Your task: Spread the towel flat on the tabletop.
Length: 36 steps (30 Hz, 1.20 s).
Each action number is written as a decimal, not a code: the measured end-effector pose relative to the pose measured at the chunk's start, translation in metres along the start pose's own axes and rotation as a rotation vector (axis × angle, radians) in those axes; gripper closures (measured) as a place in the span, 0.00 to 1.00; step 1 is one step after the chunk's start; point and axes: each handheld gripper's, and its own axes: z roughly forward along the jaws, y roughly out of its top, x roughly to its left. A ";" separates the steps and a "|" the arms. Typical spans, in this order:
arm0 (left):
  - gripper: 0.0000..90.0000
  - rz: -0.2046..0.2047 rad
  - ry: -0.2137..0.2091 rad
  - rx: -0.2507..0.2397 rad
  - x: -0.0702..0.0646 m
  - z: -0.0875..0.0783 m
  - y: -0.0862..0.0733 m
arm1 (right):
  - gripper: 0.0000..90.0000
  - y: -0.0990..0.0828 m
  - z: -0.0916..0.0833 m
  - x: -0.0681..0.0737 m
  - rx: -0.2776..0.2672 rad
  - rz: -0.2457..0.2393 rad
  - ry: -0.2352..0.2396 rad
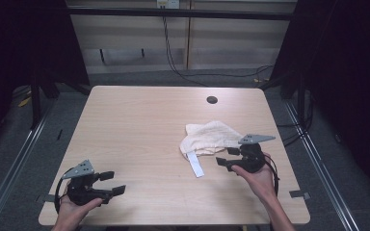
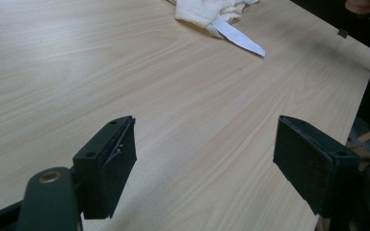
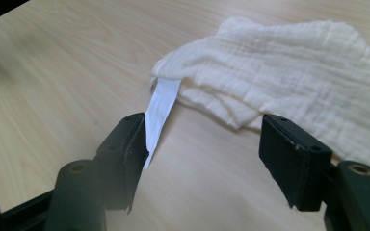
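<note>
A crumpled cream cloth (image 1: 207, 137) lies on the right half of the wooden table (image 1: 139, 130), with a white label strip (image 1: 195, 163) sticking out toward the front. My right gripper (image 1: 227, 157) hovers just beside the cloth's near right edge, jaws open and nothing between them. In the right gripper view the cloth (image 3: 279, 72) and its label (image 3: 160, 113) lie just ahead of the spread jaws. My left gripper (image 1: 112, 183) rests near the front left corner, open and empty, far from the cloth (image 2: 207, 12).
A round dark cable hole (image 1: 212, 100) sits near the table's far edge. Black cables (image 1: 173, 62) run over the floor behind the table. Metal rails flank both sides.
</note>
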 end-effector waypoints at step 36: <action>0.26 0.032 0.010 0.028 -0.005 0.003 0.001 | 0.37 0.031 0.092 -0.062 0.145 -0.020 -0.065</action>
